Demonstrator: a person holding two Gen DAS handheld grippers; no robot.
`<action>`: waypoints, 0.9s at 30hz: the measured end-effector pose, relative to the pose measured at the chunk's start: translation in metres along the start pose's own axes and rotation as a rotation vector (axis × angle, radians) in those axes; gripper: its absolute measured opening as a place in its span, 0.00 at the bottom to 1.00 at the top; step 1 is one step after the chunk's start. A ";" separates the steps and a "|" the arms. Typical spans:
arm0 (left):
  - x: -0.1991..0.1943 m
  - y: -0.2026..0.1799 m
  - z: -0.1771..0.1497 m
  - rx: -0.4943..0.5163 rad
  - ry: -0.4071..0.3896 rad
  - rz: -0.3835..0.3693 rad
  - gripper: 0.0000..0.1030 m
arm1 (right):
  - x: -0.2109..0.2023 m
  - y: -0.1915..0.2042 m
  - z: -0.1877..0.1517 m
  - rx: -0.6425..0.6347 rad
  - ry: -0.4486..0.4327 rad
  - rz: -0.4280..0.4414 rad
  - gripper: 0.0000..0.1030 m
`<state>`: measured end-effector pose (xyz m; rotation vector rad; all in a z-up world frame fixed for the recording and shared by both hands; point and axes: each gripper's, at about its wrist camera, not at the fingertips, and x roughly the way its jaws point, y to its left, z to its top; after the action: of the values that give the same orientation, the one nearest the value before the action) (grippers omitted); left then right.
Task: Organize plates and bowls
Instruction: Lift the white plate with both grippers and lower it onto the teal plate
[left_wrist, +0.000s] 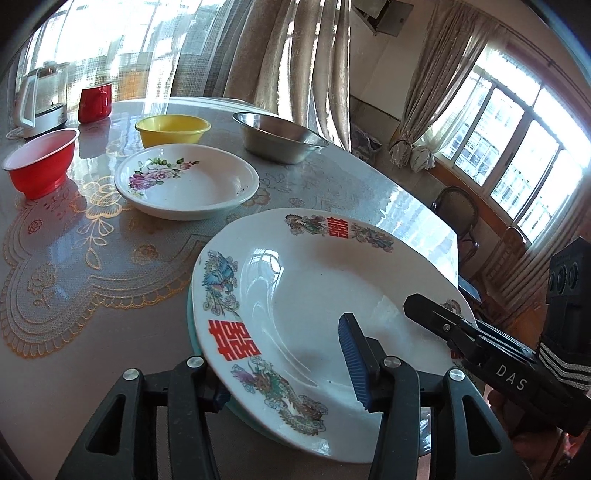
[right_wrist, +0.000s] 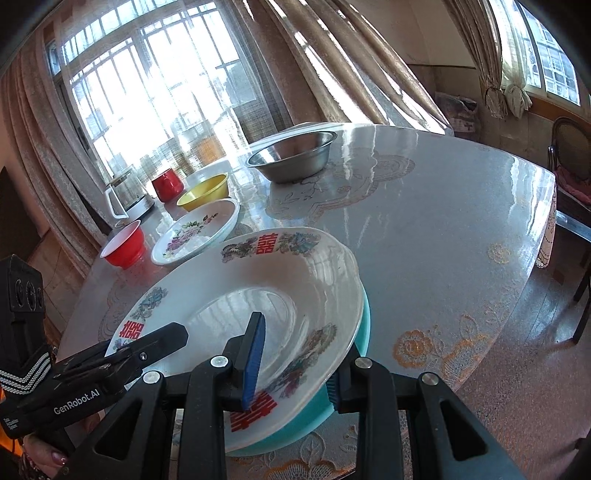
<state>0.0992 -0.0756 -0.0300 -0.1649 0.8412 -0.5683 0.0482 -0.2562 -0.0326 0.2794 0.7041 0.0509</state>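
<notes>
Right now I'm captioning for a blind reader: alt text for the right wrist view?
The right claw grips the near rim of a white dragon-pattern plate stacked on a teal dish. The left claw reaches over the plate's left edge.
</notes>
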 end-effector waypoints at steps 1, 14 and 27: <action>0.001 0.000 0.000 -0.002 0.005 0.000 0.53 | 0.001 0.003 0.000 -0.013 0.000 -0.012 0.28; -0.011 -0.002 -0.009 0.048 0.006 -0.041 0.73 | 0.004 -0.017 -0.006 0.056 0.066 -0.026 0.29; -0.036 0.022 -0.004 0.016 -0.091 -0.021 0.47 | -0.005 -0.020 -0.005 0.049 0.043 -0.040 0.23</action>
<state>0.0865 -0.0373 -0.0173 -0.1834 0.7467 -0.5826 0.0403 -0.2751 -0.0380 0.3121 0.7544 0.0019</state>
